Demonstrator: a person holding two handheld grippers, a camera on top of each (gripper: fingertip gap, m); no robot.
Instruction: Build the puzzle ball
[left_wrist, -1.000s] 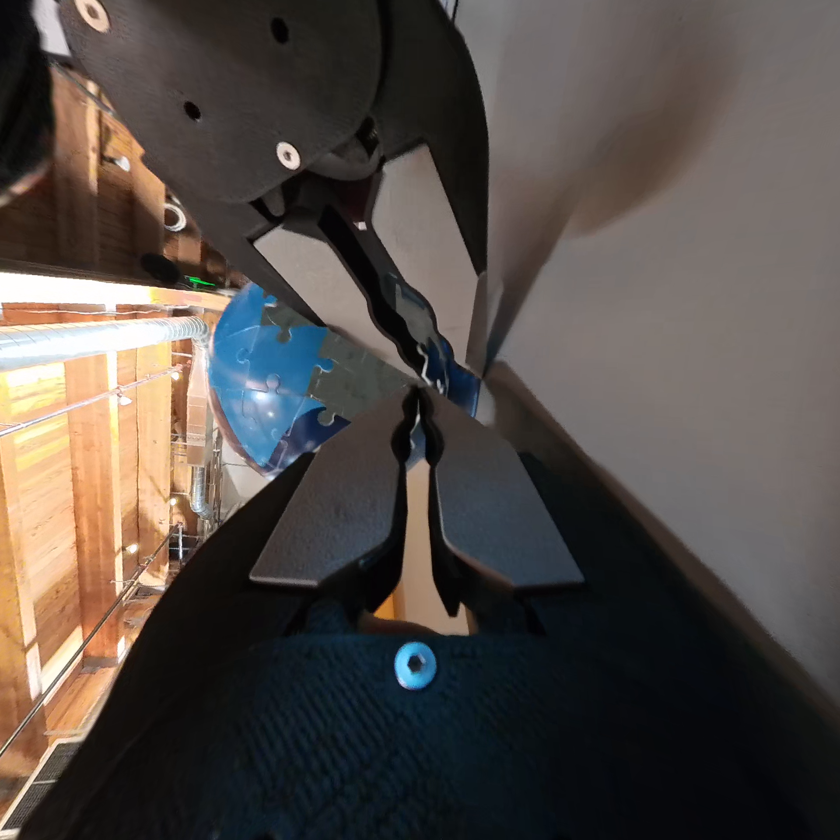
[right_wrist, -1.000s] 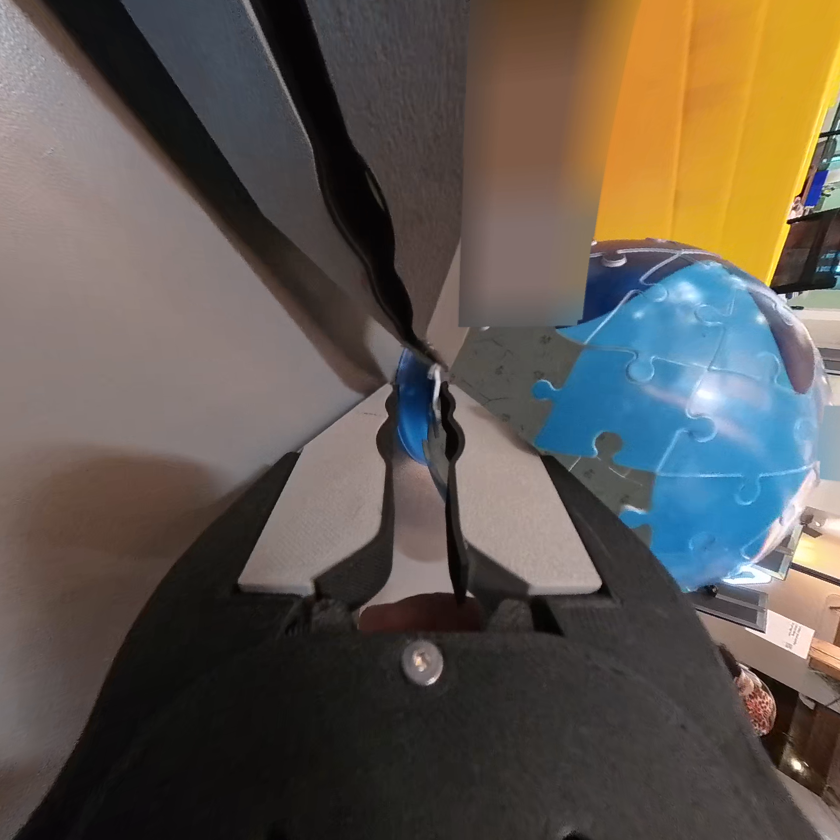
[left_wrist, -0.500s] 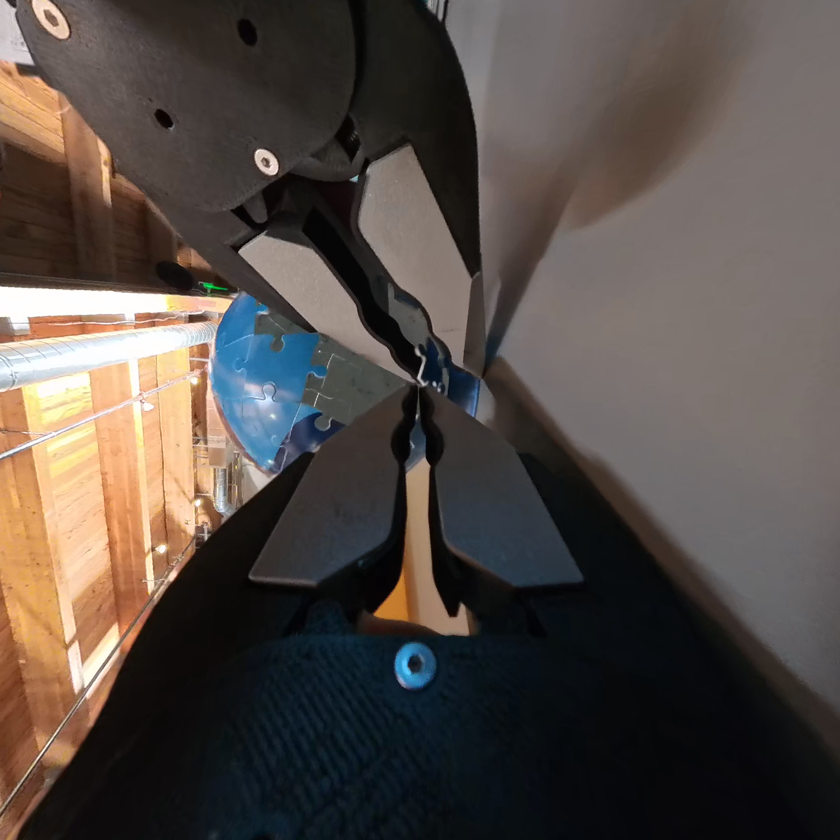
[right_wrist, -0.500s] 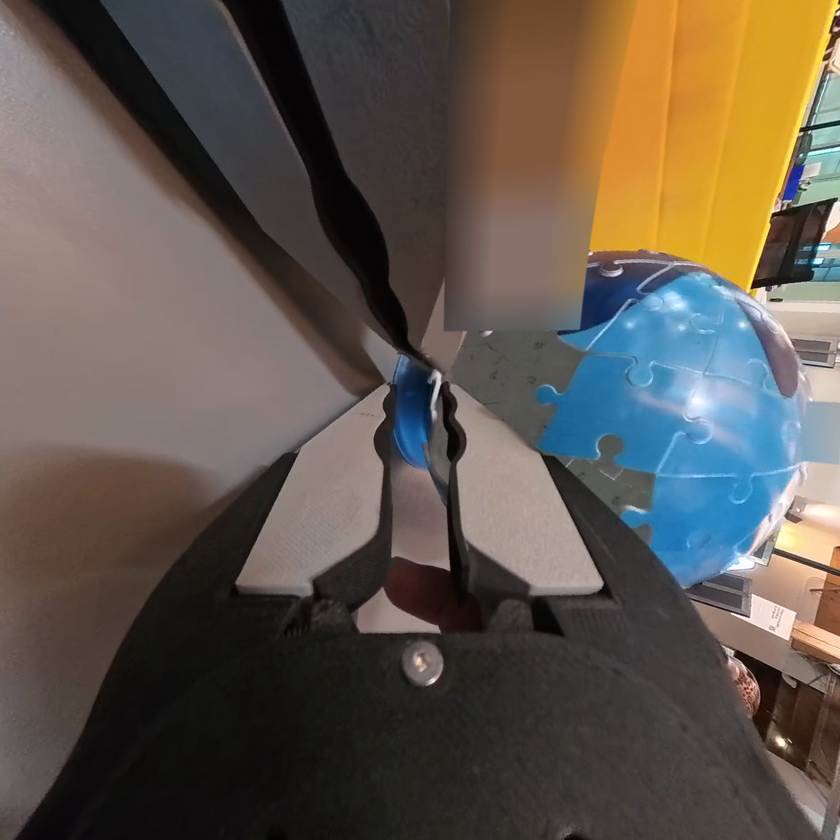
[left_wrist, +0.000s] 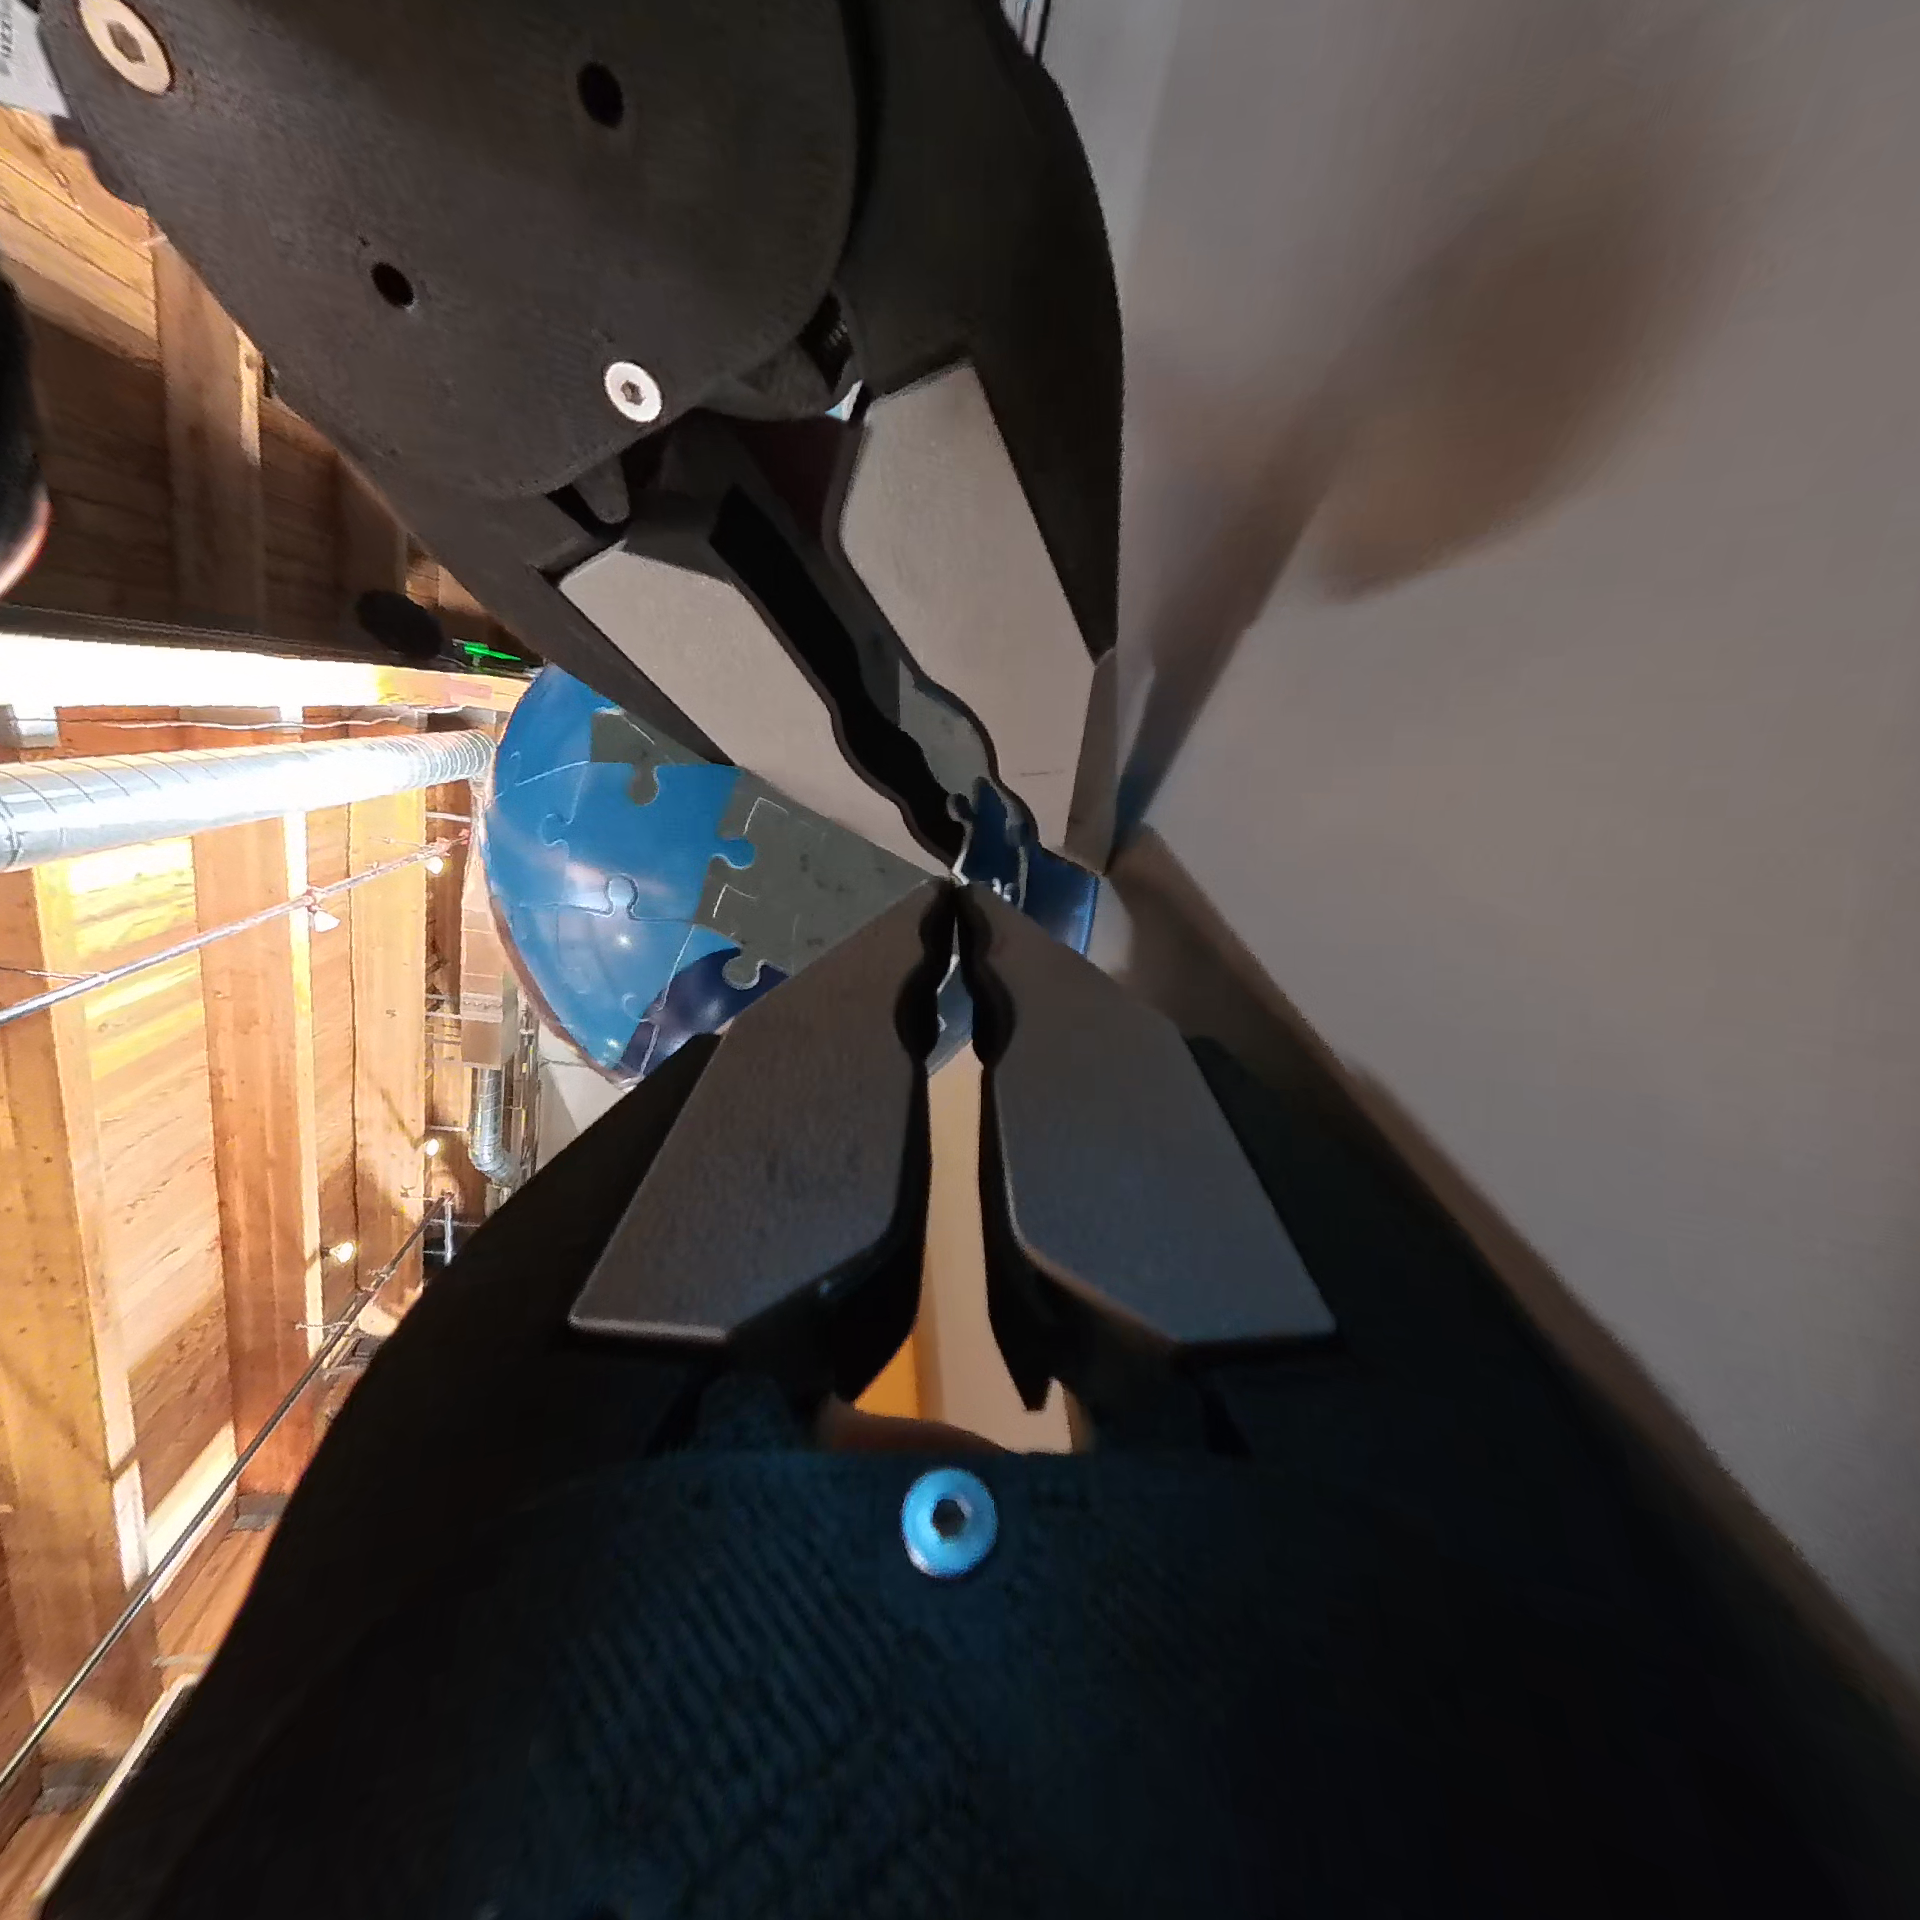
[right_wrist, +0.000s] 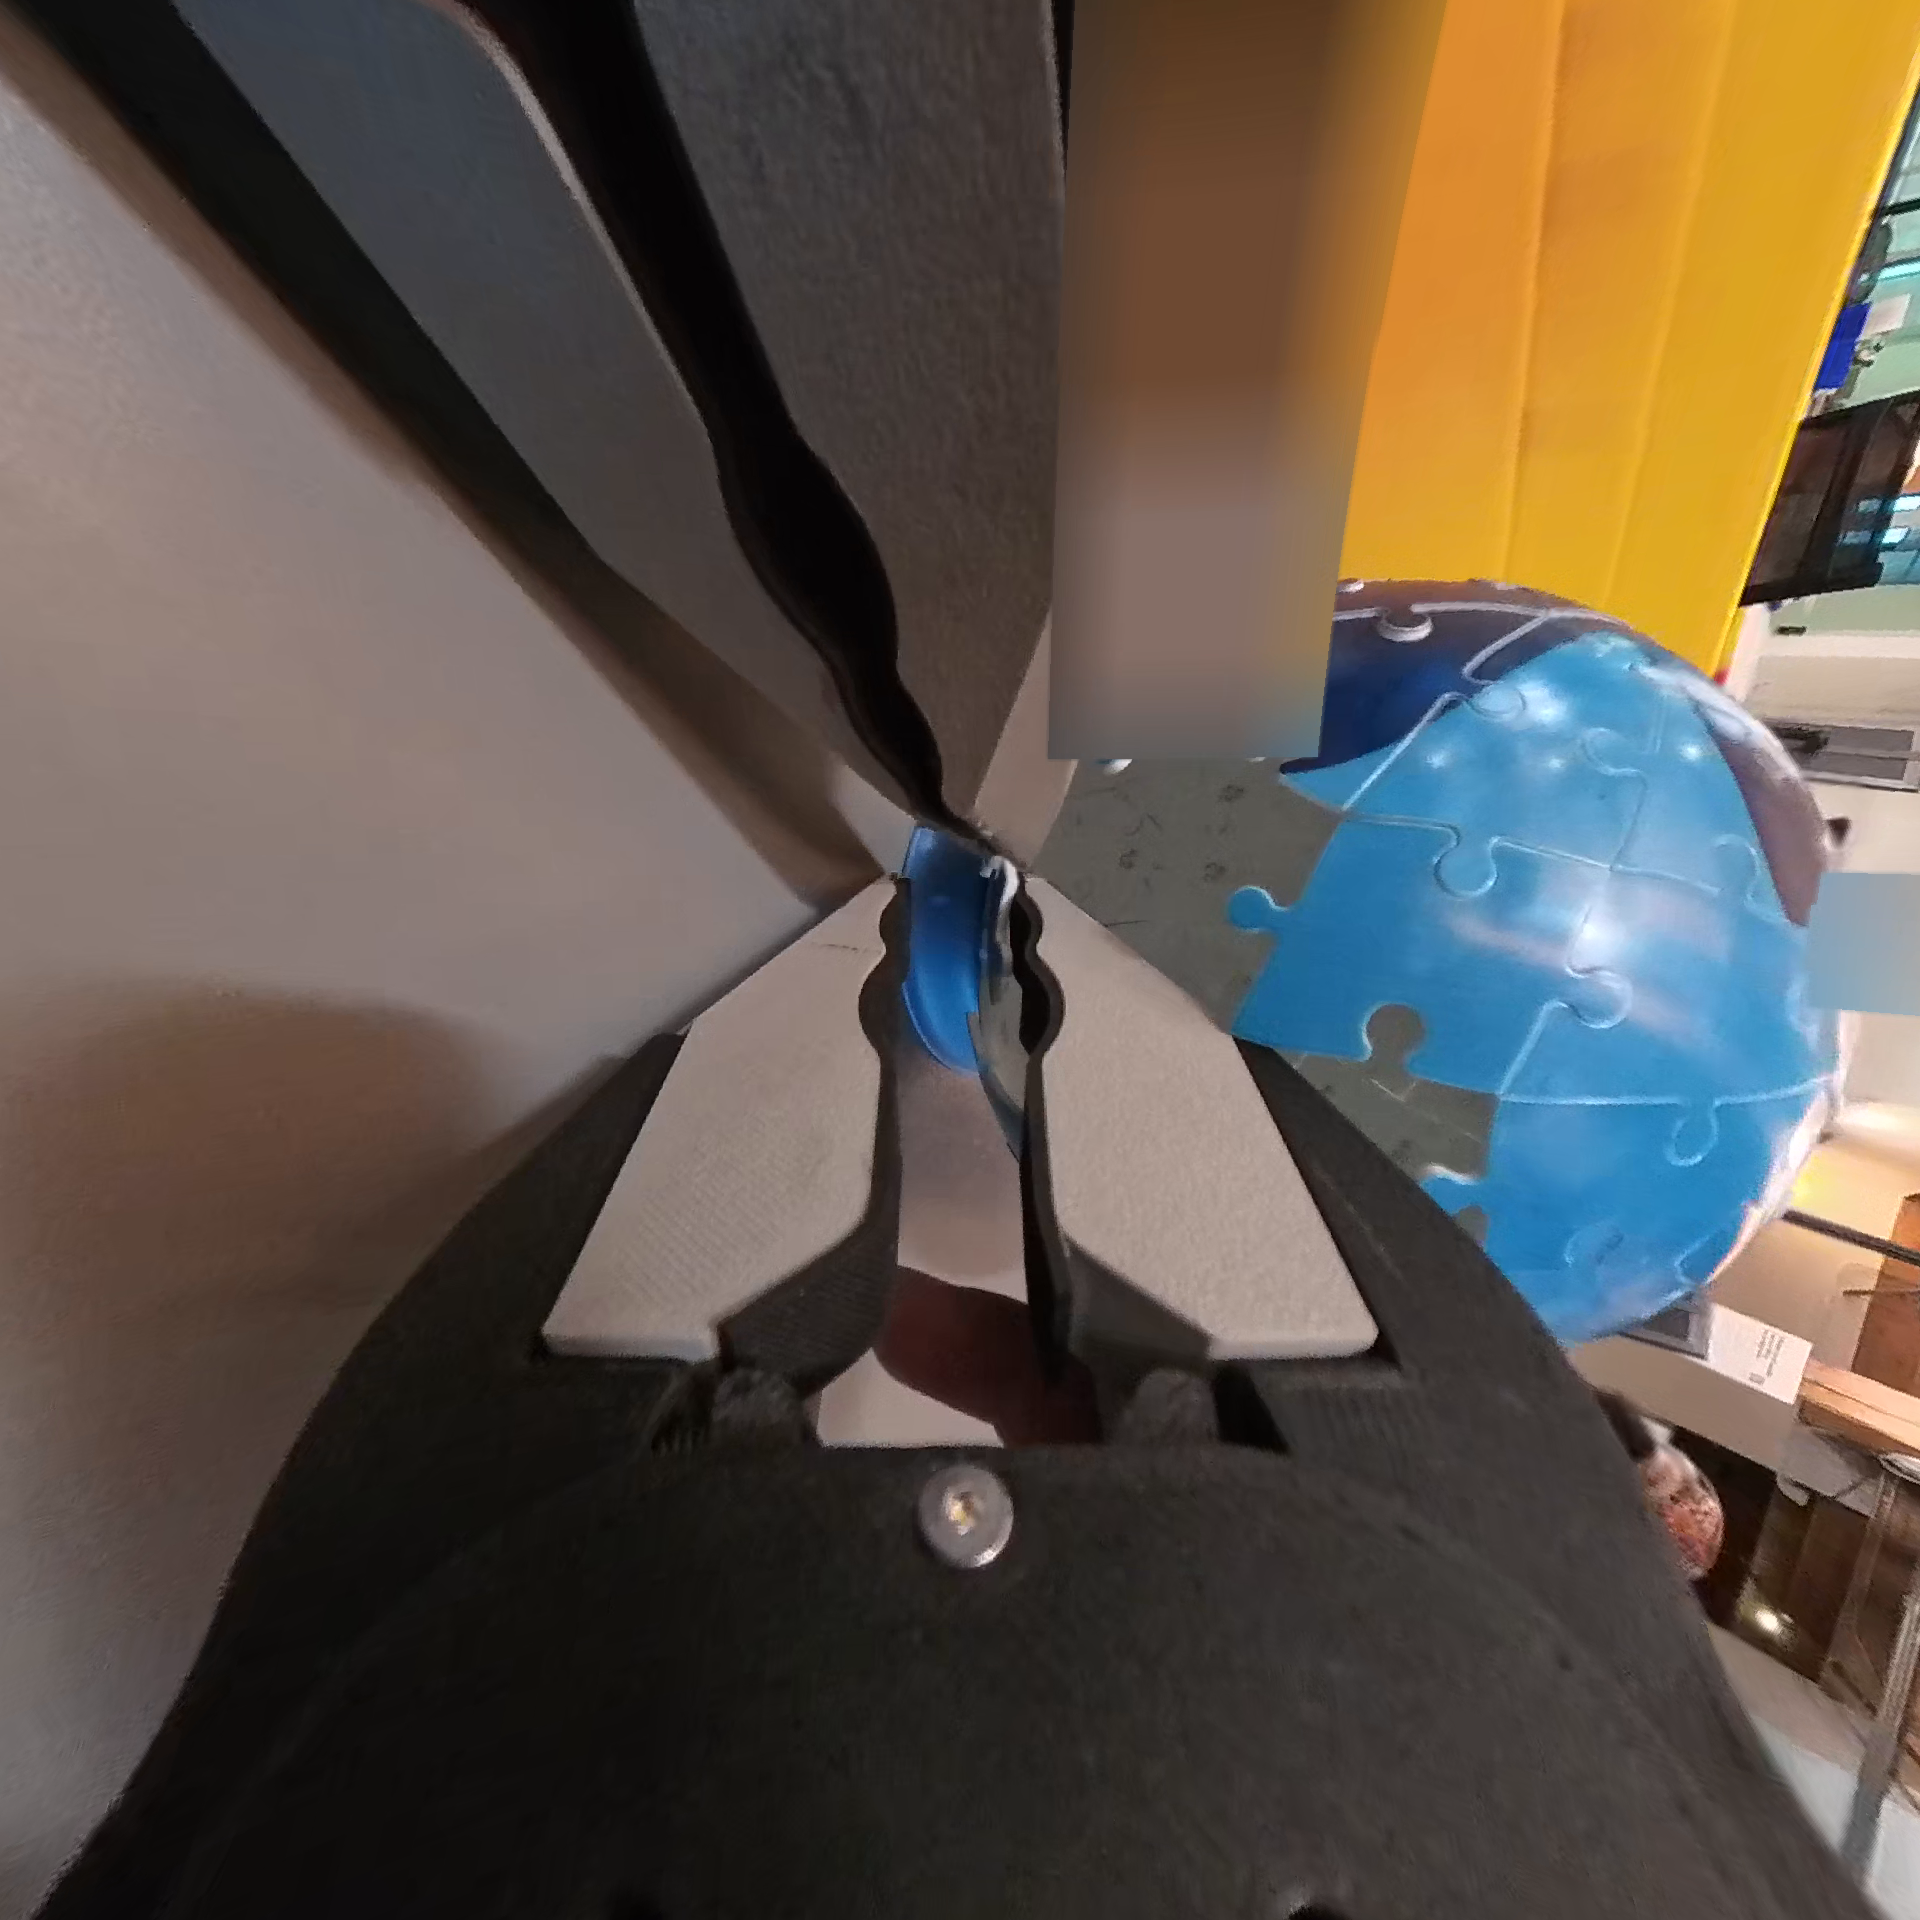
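The partly built puzzle ball (left_wrist: 613, 862) is a blue shell with a grey inside, held in the air; it also shows in the right wrist view (right_wrist: 1558, 987). My left gripper (left_wrist: 956, 920) is shut on the thin open edge of the ball. My right gripper (right_wrist: 961, 914) is shut on a curved blue puzzle piece (right_wrist: 940, 966) and holds it against that same edge. The two grippers meet tip to tip. The right gripper (left_wrist: 961, 831) comes in from above in the left wrist view, and the left gripper (right_wrist: 961, 821) from above in the right wrist view. The joint itself is hidden by the fingers.
A pale flat surface with a dark edge (left_wrist: 1558, 727) runs close beside both grippers. Wooden beams (left_wrist: 156, 1039) and a metal duct (left_wrist: 208, 790) lie behind the ball. A yellow curtain (right_wrist: 1610, 312) hangs beyond it in the right wrist view. Both grippers' tips are close together, under 4 cm apart.
Both grippers stay shut and tip to tip. The ball and the piece have shifted only slightly, and the background has swung a little.
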